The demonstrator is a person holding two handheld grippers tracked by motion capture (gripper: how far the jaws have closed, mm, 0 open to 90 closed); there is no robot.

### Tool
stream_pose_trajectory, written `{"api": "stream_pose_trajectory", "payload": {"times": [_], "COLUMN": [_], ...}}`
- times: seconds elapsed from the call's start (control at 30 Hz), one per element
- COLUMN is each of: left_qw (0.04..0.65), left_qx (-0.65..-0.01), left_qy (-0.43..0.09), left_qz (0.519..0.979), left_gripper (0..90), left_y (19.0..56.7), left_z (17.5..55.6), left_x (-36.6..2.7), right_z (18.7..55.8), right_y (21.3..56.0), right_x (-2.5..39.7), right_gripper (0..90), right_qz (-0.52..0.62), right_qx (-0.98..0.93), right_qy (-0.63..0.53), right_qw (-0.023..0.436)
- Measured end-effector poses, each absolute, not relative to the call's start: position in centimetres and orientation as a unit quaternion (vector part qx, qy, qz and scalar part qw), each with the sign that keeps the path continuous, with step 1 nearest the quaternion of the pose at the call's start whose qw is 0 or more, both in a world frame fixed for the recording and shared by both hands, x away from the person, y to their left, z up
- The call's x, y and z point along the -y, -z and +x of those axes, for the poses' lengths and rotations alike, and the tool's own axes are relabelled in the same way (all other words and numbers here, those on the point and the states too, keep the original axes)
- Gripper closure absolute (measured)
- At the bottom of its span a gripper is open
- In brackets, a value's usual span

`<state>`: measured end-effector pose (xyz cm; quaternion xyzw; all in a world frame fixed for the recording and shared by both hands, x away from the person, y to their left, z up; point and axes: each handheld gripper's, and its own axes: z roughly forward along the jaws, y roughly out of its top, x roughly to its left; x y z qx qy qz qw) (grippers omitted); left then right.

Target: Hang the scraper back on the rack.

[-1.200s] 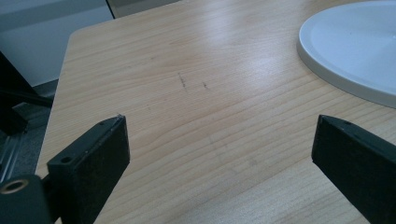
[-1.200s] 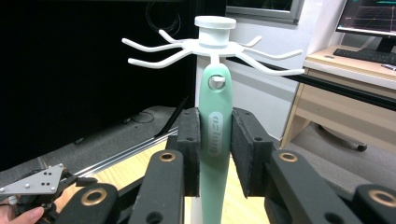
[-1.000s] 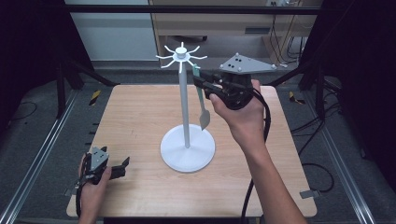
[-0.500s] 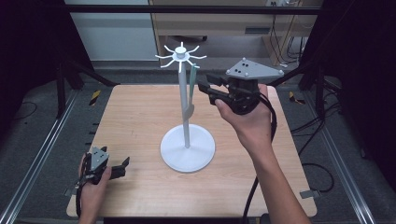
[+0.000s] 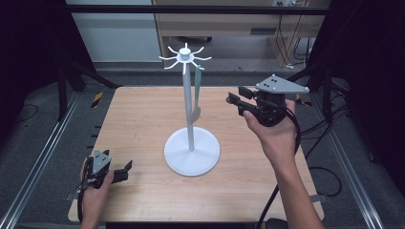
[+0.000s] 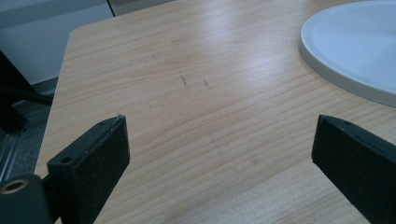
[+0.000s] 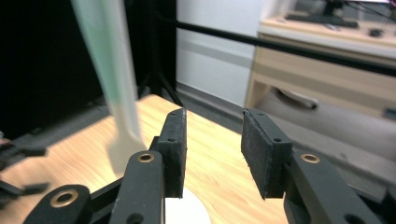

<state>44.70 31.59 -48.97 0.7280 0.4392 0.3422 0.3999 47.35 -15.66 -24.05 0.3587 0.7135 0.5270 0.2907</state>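
A white stand (image 5: pixel 191 152) rises from the middle of the table (image 5: pixel 138 124), its round base toward 6 o'clock of the centre and a ring of hooks at the top. From one hook a pale green spatula (image 5: pixel 196 93) hangs, long axis vertical, blade down, just beside the pole. The right hand-held gripper (image 5: pixel 235 98) is held in the air at 3 o'clock of the spatula, apart from it, jaws narrowly parted with nothing between them; in the right gripper view the spatula (image 7: pixel 114 88) lies at about 10 o'clock of the jaws. The left hand-held gripper (image 5: pixel 125 168) rests low at the table's 7 o'clock corner, jaws wide and empty, well apart from the stand. The right hand is much the nearer; any return to the spatula would likely be a short reach toward 9 o'clock
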Motion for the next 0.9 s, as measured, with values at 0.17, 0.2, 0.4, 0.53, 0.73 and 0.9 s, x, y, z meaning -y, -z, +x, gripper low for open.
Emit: {"api": "stream_pose_trajectory", "payload": {"times": [0.17,0.2,0.4,0.53,0.73,0.9], "left_qw": [0.4,0.4,0.4,0.401,0.401,0.401], "left_qx": [-0.44,-0.44,-0.443,-0.443,-0.445,-0.445], "left_qy": [-0.341,-0.341,-0.34,-0.341,-0.34,-0.339], "left_qz": [0.728,0.728,0.727,0.726,0.725,0.726], "left_gripper": [3.8,3.8,3.7,3.7,3.7,3.6], "left_y": [49.0,49.0,49.0,49.0,49.0,49.1], "left_z": [44.7,44.7,44.7,44.7,44.7,44.7], "left_x": [-31.6,-31.6,-31.7,-31.8,-31.8,-31.9], "right_z": [48.0,48.1,48.3,48.4,48.3,48.1], "right_y": [26.9,27.3,29.9,31.7,34.6,36.8], "right_x": [17.4,17.6,18.6,19.0,19.5,20.1], "right_gripper": [60.5,59.7,45.2,33.8,20.5,15.3], "right_qz": [0.395,0.4,0.426,0.441,0.464,0.484], "right_qx": [-0.712,-0.711,-0.708,-0.703,-0.692,-0.684], "right_qy": [-0.502,-0.5,-0.476,-0.467,-0.452,-0.448], "right_qw": [0.292,0.29,0.302,0.305,0.319,0.313]}}
